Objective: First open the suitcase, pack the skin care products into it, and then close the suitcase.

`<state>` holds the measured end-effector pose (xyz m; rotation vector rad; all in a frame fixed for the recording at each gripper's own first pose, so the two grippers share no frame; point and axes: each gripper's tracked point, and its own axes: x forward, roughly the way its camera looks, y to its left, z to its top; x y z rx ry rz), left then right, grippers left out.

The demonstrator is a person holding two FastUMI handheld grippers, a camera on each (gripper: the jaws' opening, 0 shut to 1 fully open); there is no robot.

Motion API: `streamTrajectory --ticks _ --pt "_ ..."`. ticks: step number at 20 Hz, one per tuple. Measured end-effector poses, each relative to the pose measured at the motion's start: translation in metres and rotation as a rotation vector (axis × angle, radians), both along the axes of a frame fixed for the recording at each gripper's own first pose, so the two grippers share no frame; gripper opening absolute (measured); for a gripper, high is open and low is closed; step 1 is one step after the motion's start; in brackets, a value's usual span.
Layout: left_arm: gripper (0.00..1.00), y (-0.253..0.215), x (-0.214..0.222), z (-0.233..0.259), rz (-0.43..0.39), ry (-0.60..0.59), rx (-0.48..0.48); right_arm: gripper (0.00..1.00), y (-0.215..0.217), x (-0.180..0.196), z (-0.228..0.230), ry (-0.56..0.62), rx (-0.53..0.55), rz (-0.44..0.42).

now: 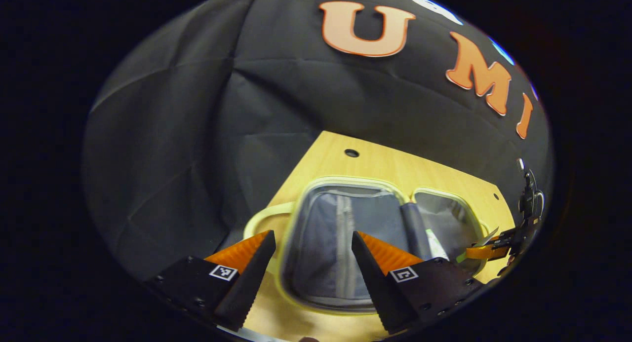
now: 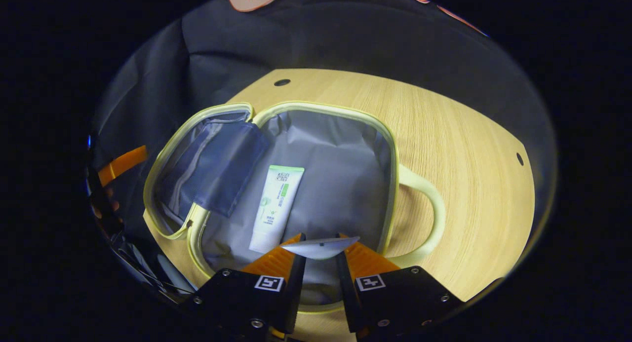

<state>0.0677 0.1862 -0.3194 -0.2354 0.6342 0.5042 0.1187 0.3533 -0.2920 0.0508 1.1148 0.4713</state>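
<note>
The suitcase [image 2: 392,149] lies open on the wooden table, with pale yellow-green trim and grey lining. A white and green skin care tube [image 2: 276,206] rests flat in its right half. My right gripper [image 2: 321,241] hangs low over that half's near edge, shut on a flat white skin care item [image 2: 321,248] that spans its fingertips. In the left gripper view, my left gripper [image 1: 313,236] stands open above the suitcase's [image 1: 345,181] other half with nothing between its fingers. The right gripper [image 1: 486,250] appears there at the far right, over the tube [image 1: 437,243].
A dark grey-blue divider flap [image 2: 222,169] folds over the hinge between the halves. The suitcase handle [image 2: 437,218] sticks out onto the table [image 2: 469,149]. Small holes mark the tabletop near the back edge. Black cloth walls close in behind.
</note>
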Motion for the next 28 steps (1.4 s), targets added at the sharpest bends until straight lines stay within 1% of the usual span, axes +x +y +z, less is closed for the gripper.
streamTrajectory --ticks 2,5,6,7,8,10,11,12,13,14,15,16,17,19,21,22,23,24,25,26,28 --pt "0.96 0.019 -0.007 -0.008 0.041 0.005 -0.045 0.39 0.003 0.005 -0.007 0.031 -0.004 -0.032" --pt "0.96 0.056 -0.021 -0.021 0.099 0.016 -0.064 0.41 0.006 0.018 -0.008 0.036 0.016 -0.104" --pt "0.96 0.064 -0.023 -0.026 0.105 0.025 -0.088 0.42 0.007 0.022 -0.008 0.036 0.021 -0.123" --pt "0.96 0.071 -0.022 -0.027 0.109 0.024 -0.105 0.46 0.006 0.023 -0.006 0.037 0.022 -0.137" --pt "0.96 0.077 -0.019 -0.03 0.113 0.028 -0.118 0.46 0.003 0.025 -0.004 0.032 0.02 -0.149" --pt "0.95 0.089 -0.014 -0.036 0.115 0.032 -0.138 0.49 0.001 0.027 0.001 0.009 0.029 -0.15" --pt "0.99 0.095 -0.011 -0.04 0.116 0.041 -0.138 0.49 -0.001 0.027 0.006 -0.006 0.033 -0.15" --pt "0.95 0.102 -0.011 -0.045 0.13 0.057 -0.133 0.51 -0.005 0.029 0.009 -0.022 0.031 -0.154" --pt "0.95 0.106 -0.007 -0.053 0.135 0.071 -0.147 0.55 -0.007 0.029 0.015 -0.039 0.037 -0.16" --pt "0.99 0.101 -0.005 -0.062 0.12 0.082 -0.183 0.51 -0.01 0.03 0.022 -0.056 0.049 -0.168" --pt "0.89 0.097 -0.002 -0.068 0.102 0.094 -0.216 0.61 -0.011 0.031 0.029 -0.078 0.063 -0.173" --pt "0.81 0.095 -0.002 -0.079 0.088 0.122 -0.235 0.64 -0.013 0.031 0.037 -0.103 0.078 -0.172" --pt "0.86 0.098 -0.004 -0.09 0.087 0.158 -0.242 0.66 -0.015 0.031 0.046 -0.131 0.094 -0.168" --pt "0.75 0.102 -0.002 -0.1 0.088 0.168 -0.257 0.66 -0.021 0.033 0.064 -0.203 0.113 -0.166" --pt "0.62 0.095 0.005 -0.107 0.057 0.185 -0.291 0.67 -0.03 0.033 0.079 -0.269 0.116 -0.173" --pt "0.48 0.097 0.006 -0.111 0.046 0.204 -0.278 0.67 -0.036 0.033 0.086 -0.298 0.114 -0.179" --pt "0.46 0.099 0.011 -0.113 0.026 0.204 -0.26 0.68 -0.042 0.033 0.093 -0.327 0.114 -0.189" --pt "0.34 0.099 0.009 -0.106 0.016 0.216 -0.263 0.69 -0.048 0.032 0.102 -0.353 0.118 -0.2" --pt "0.26 0.091 0.013 -0.115 0.007 0.243 -0.266 0.69 -0.052 0.031 0.109 -0.375 0.125 -0.211" --pt "0.19 0.093 0.011 -0.108 -0.006 0.244 -0.247 0.69 -0.059 0.03 0.115 -0.394 0.127 -0.223" --pt "0.1 0.096 0.016 -0.095 -0.02 0.182 -0.234 0.69 -0.072 0.026 0.126 -0.426 0.122 -0.24"
